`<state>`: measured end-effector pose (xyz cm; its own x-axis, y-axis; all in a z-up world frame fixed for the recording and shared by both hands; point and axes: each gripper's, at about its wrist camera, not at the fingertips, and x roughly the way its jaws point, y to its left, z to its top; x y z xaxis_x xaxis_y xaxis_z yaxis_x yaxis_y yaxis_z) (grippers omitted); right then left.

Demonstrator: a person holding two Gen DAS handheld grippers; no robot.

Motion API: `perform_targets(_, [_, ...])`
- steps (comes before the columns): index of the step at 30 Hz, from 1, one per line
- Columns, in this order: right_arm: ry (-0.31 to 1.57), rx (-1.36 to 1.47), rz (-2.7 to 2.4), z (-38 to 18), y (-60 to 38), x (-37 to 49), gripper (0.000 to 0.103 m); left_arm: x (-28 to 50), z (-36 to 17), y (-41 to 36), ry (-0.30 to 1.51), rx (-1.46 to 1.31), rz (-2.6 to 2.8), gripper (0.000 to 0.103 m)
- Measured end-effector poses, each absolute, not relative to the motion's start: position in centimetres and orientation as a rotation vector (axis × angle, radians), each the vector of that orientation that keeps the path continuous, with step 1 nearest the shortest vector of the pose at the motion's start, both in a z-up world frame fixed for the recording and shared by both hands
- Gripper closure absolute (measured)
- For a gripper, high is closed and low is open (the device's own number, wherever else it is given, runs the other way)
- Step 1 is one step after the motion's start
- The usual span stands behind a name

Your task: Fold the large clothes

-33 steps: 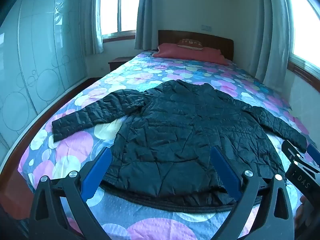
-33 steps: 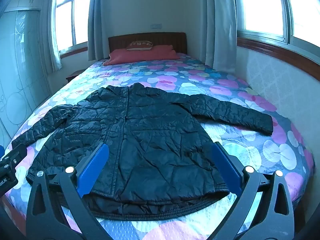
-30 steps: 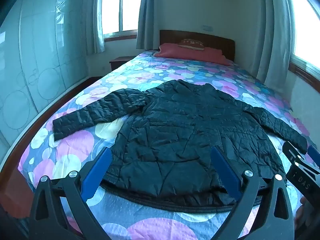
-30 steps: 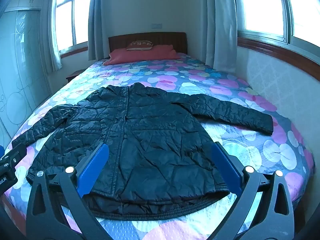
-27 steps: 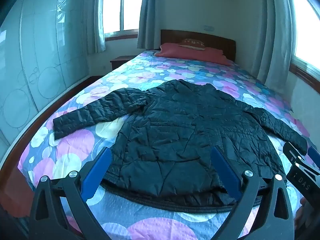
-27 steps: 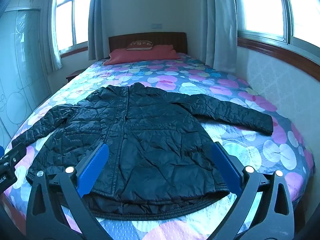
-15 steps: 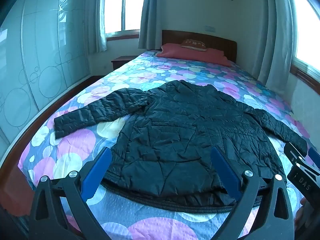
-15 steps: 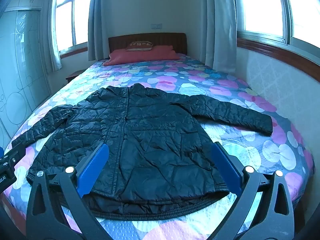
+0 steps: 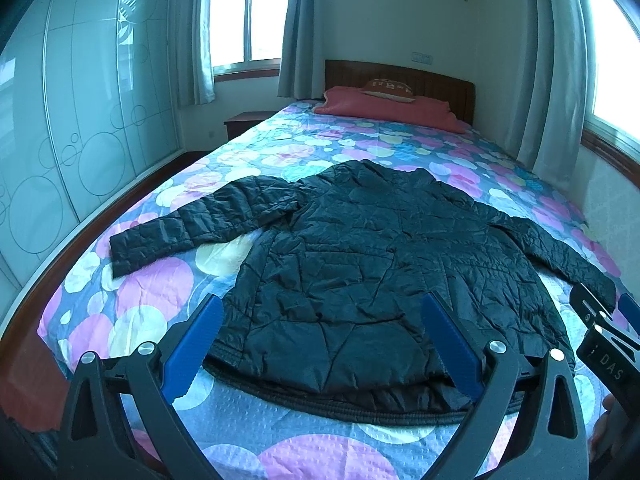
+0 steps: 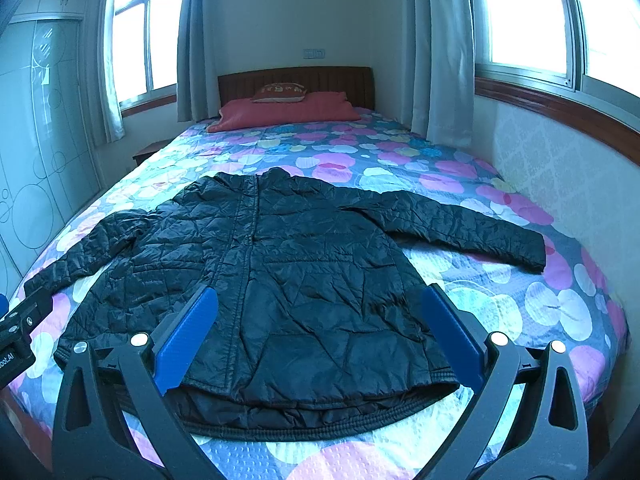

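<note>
Lying flat, front up, on the circle-patterned bedspread (image 9: pixel 152 292): a black quilted jacket (image 9: pixel 372 272), collar toward the headboard, hem toward the cameras, both sleeves spreading outward. Judging by that, sitting at the very start of the fold, nothing turned in yet.

Going left to right. Stretching toward the wardrobe-side bed edge: the left sleeve (image 9: pixel 192 228), cuff resting on a pink circle. Hovering short of the hem, above the foot of the bed: the left gripper (image 9: pixel 320 344), blue fingers (image 9: pixel 192 344) spreading wide, gripping nothing, touching nothing. Running up the middle of the body: the zip line (image 10: pixel 248 248). Hanging beside its partner, likewise short of the hem: the right gripper (image 10: pixel 320 340), jaws gaping just as wide and carrying nothing. Reaching toward the wall side: the right sleeve (image 10: pixel 472 228), cuff ending near the bed's edge.

Probably calling next for moving each gripper out to a sleeve or a hem corner, closing on a thin layer of the slippery shell, then carrying it across the body. Worth watching: puffy padding bunching or sliding out of a shallow pinch.
</note>
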<state>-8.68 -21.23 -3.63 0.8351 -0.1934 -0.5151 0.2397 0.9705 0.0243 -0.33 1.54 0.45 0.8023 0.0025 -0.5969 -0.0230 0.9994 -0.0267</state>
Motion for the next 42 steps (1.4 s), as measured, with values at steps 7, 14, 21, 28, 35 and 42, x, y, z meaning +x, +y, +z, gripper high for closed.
perform_targets(7, [0.536,0.09,-0.23,-3.6,-21.2,-8.7,0.002,-0.2,0.2,1.6,0.639,-0.037,0.022,0.005])
perform_targets(14, [0.535,0.089,-0.23,-3.6,-21.2,-8.7,0.002,-0.2,0.1,1.6,0.641,-0.035,0.026,0.005])
perform_targets(21, [0.535,0.089,-0.231,-3.6,-21.2,-8.7,0.002,-0.2,0.1,1.7,0.642,-0.037,0.026,0.005])
perform_targets(28, [0.535,0.088,-0.23,-3.6,-21.1,-8.7,0.002,-0.2,0.1,1.6,0.642,-0.036,0.026,0.005])
perform_targets(35, [0.534,0.089,-0.231,-3.6,-21.1,-8.7,0.002,-0.2,0.1,1.6,0.643,-0.036,0.027,0.005])
perform_targets(42, [0.533,0.087,-0.231,-3.6,-21.1,-8.7,0.002,-0.1,0.0,1.7,0.642,-0.035,0.027,0.005])
